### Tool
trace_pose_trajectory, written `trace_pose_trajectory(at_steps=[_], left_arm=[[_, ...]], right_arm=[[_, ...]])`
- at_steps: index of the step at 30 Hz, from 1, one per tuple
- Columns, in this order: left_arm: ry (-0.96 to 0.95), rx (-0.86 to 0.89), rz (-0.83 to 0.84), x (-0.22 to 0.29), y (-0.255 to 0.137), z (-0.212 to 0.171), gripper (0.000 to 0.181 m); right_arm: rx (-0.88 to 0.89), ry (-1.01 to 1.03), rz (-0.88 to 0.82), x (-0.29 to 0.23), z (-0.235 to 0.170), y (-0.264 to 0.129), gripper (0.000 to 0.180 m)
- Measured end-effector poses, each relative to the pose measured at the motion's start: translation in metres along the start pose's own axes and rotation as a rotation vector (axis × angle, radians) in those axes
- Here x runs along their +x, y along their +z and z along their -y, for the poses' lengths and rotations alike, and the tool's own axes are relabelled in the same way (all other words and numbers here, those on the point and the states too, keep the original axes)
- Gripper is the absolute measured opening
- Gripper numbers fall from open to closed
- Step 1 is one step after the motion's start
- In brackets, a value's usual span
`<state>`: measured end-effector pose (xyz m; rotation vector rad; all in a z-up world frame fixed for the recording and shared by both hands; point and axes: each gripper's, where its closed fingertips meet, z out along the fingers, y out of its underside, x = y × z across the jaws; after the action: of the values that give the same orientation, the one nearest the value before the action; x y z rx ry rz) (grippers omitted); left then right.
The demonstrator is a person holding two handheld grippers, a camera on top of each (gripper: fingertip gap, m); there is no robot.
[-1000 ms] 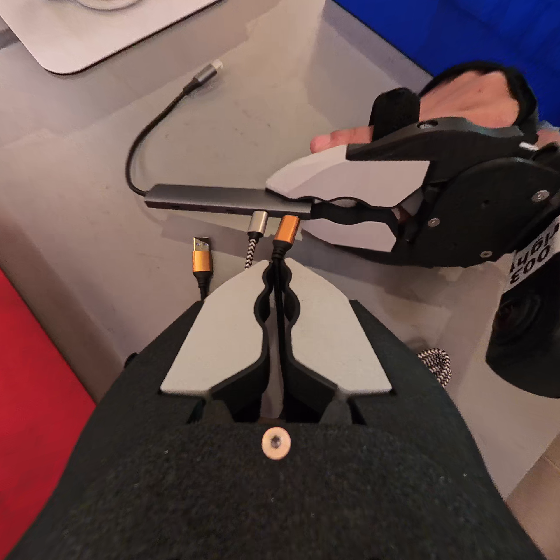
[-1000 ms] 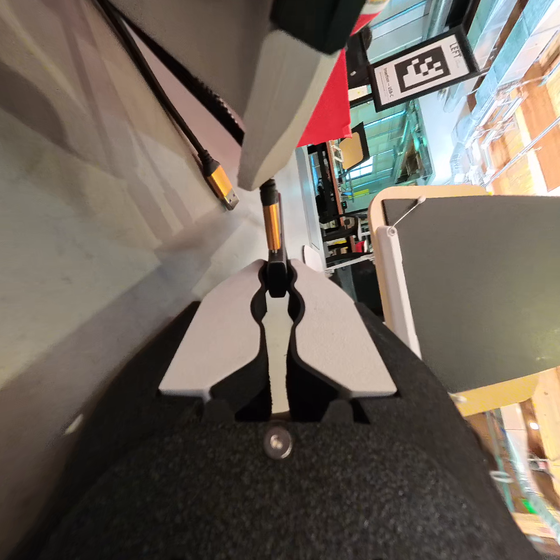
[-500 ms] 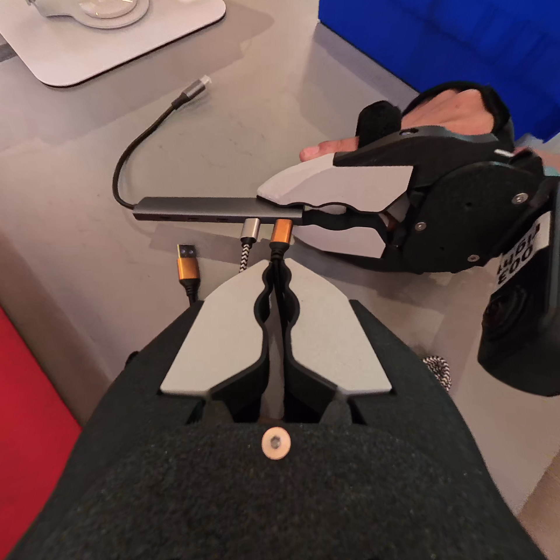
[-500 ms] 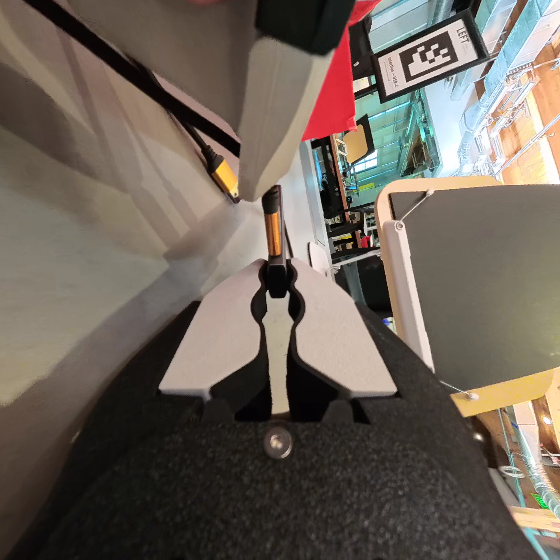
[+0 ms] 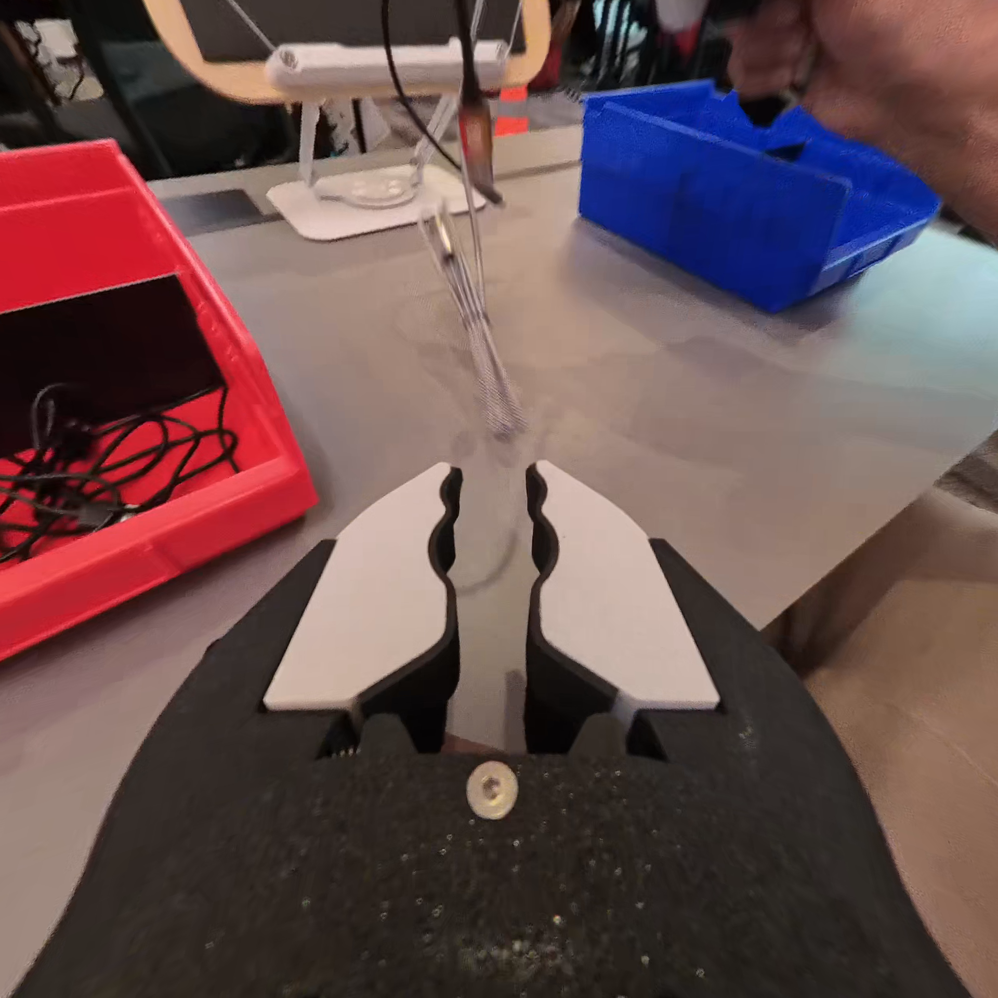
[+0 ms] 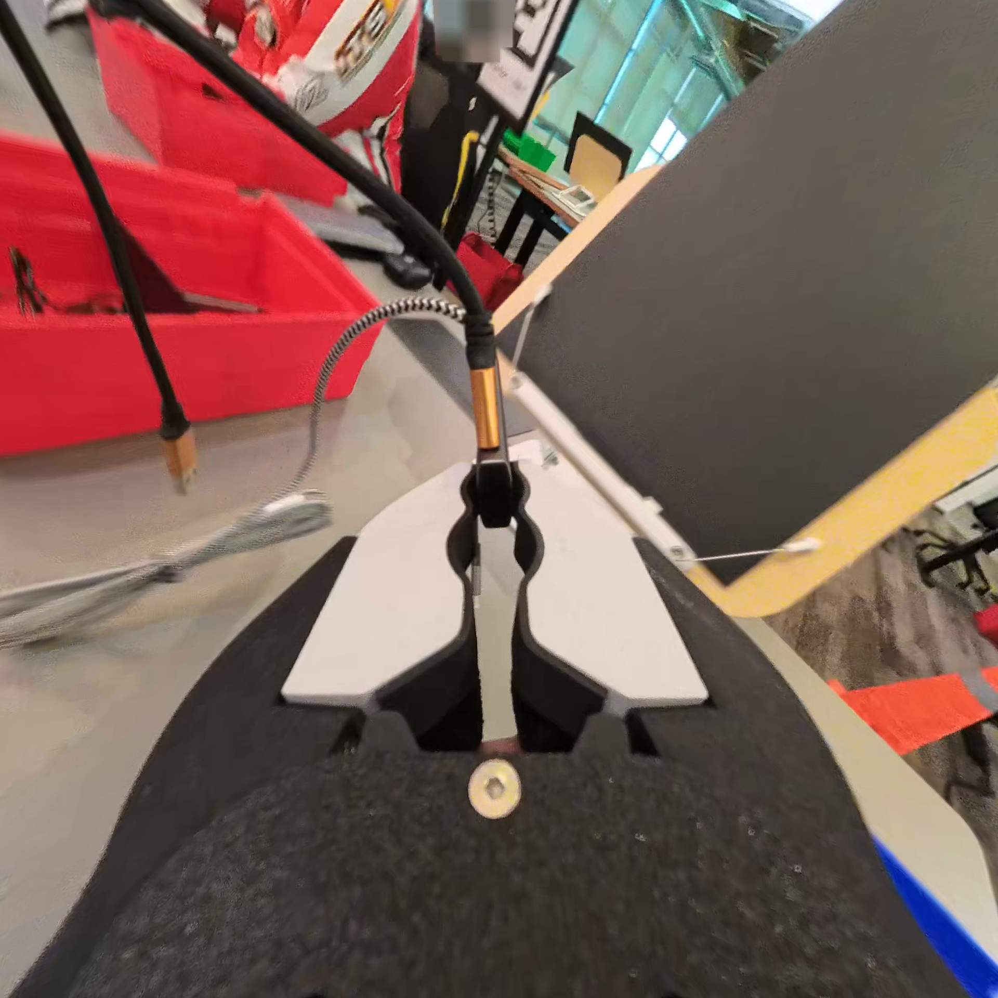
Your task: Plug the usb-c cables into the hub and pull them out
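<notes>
My left gripper (image 5: 492, 475) is open and empty above the grey table (image 5: 702, 432). A blurred braided cable (image 5: 480, 345) hangs just ahead of its tips without touching them. My right gripper (image 6: 494, 486) is shut on the end of the dark grey hub (image 6: 493, 494), seen edge-on. An orange usb-c plug (image 6: 484, 405) sits in the hub, and its black cable (image 6: 324, 151) arcs up and to the left. That cable's other orange plug (image 6: 178, 451) dangles free. The braided cable (image 6: 335, 351) trails down to a blurred silver end (image 6: 291, 513). In the left wrist view the hub (image 5: 475, 135) hangs blurred high up.
A red bin (image 5: 162, 486) holding black cables stands at the left, a blue bin (image 5: 729, 216) at the back right. A white stand (image 5: 378, 70) with a wood-edged dark board (image 6: 756, 270) is at the back. A hand (image 5: 891, 81) is at the top right. My right fingertips sit around 30 cm from my left ones.
My left gripper let go of the black cable, opened and drew back. My right gripper lifted the hub off the table with the orange plug still in it; the cables now swing.
</notes>
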<state>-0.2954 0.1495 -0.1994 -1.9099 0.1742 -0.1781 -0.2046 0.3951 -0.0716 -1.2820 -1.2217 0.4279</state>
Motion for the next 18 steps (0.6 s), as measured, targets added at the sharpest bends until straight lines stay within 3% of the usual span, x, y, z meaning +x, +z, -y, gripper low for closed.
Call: trace_pose_trajectory(at_steps=[5,9,13,18], left_arm=[[-0.038,-0.001,-0.103,0.016,0.002,0.0,0.023],[0.02,-0.057,-0.113,0.028,0.006,-0.008,0.023],[0.042,-0.053,-0.145,0.038,0.008,-0.007,0.023],[-0.063,-0.094,-0.257,0.051,0.012,-0.011,0.022]], right_arm=[[-0.003,0.062,-0.088,0.097,0.074,-0.047,0.009],[-0.083,0.063,-0.235,0.191,0.102,-0.082,0.009],[-0.174,0.08,-0.354,0.27,0.099,-0.12,0.009],[-0.264,0.138,-0.394,0.297,0.058,-0.157,0.009]])
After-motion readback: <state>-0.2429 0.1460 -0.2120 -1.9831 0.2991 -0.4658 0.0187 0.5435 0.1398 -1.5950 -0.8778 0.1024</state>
